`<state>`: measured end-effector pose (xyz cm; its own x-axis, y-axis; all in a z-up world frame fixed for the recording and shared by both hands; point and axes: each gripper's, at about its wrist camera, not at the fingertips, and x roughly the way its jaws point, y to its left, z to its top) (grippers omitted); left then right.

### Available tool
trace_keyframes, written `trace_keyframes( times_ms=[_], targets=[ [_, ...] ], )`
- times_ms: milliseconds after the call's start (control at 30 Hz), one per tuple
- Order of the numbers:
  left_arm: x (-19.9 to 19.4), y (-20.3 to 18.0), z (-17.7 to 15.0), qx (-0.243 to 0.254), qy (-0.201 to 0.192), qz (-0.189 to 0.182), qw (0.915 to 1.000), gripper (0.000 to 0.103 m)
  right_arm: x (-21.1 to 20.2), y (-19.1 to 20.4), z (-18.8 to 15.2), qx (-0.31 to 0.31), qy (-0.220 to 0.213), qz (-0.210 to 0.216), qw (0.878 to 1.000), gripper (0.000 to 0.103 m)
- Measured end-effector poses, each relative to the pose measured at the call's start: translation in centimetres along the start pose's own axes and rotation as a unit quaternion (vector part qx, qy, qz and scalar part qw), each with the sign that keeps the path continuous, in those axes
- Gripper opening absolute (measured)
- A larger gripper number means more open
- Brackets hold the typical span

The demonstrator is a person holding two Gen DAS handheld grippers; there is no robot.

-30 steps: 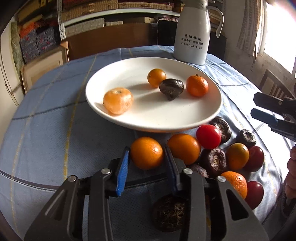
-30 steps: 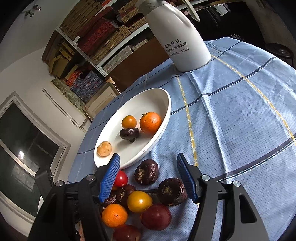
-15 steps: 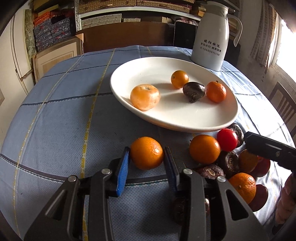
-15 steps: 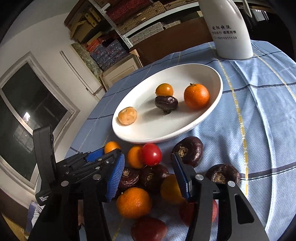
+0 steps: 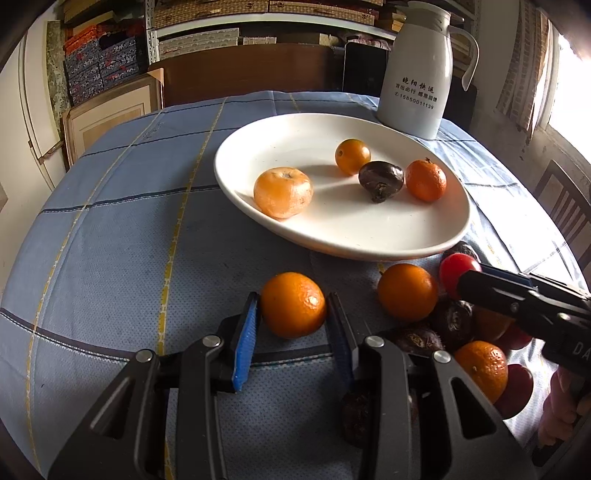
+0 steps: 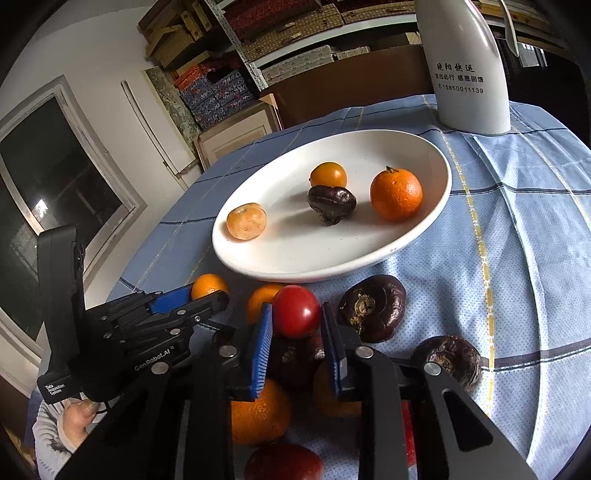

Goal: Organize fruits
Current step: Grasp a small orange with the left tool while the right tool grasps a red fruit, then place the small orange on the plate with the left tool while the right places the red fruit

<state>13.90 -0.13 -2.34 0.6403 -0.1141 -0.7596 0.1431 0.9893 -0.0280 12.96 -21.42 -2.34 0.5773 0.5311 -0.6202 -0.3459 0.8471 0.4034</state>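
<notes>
While the left tool (image 5: 293,319) stays clamped on a round orange tangerine (image 5: 293,304), the right tool (image 6: 296,332) has just closed. It grips a small red tomato (image 6: 296,311) beside the white oval plate (image 6: 424,229).

A white jug (image 5: 419,72) with dark lettering stands at the far right of the bench, on a blue checked cloth (image 5: 122,229). Behind it — shelves (image 5: 221,22) stacked with patterned boxes (image 5: 99,66). A wooden chair (image 5: 565,206) stands far right.
</notes>
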Motion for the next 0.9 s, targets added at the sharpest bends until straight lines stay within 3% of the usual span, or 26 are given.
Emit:
trace_keyframes(
  times_ms=[133, 300, 367, 533, 600, 633, 800, 900],
  targets=[
    [-1.6, -0.2, -0.2, 0.002, -0.024, 0.001, 0.9997, 0.036, -1.9, -0.1, 0.1, 0.002, -0.030, 0.004, 1.000, 0.027],
    [-4.0, -0.4, 0.6, -0.012, -0.060, -0.035, 0.9975, 0.036, -3.6, -0.7, 0.9, 0.015, -0.070, 0.006, 0.997, 0.027],
    [-3.9, -0.9, 1.8, -0.010, -0.060, -0.051, 0.9969, 0.036, -3.5, -0.6, 2.0, 0.013, -0.077, 0.005, 0.997, 0.026],
    [-1.8, -3.2, 4.9, 0.011, -0.058, -0.037, 0.9975, 0.037, -1.2, -0.5, 5.0, 0.013, -0.069, -0.002, 0.998, 0.027],
    [-1.0, -3.6, 5.3, 0.013, -0.060, -0.027, 0.9978, 0.047, -0.4, -1.0, 5.3, 0.015, -0.069, -0.015, 0.997, 0.041],
    [-0.8, -3.6, 5.3, 0.013, -0.061, -0.025, 0.9977, 0.056, -0.3, -1.2, 5.3, 0.017, -0.072, -0.020, 0.997, 0.050],
    [-0.9, -2.5, 4.5, 0.007, -0.062, -0.014, 0.9980, 0.070, -2.5, -1.8, 5.2, 0.027, -0.104, -0.014, 0.994, 0.051],
    [-1.7, -1.2, 3.8, -0.012, -0.065, -0.008, 0.9978, 0.079, -3.5, -2.1, 4.7, 0.027, -0.119, -0.021, 0.992, 0.059]
  ],
)
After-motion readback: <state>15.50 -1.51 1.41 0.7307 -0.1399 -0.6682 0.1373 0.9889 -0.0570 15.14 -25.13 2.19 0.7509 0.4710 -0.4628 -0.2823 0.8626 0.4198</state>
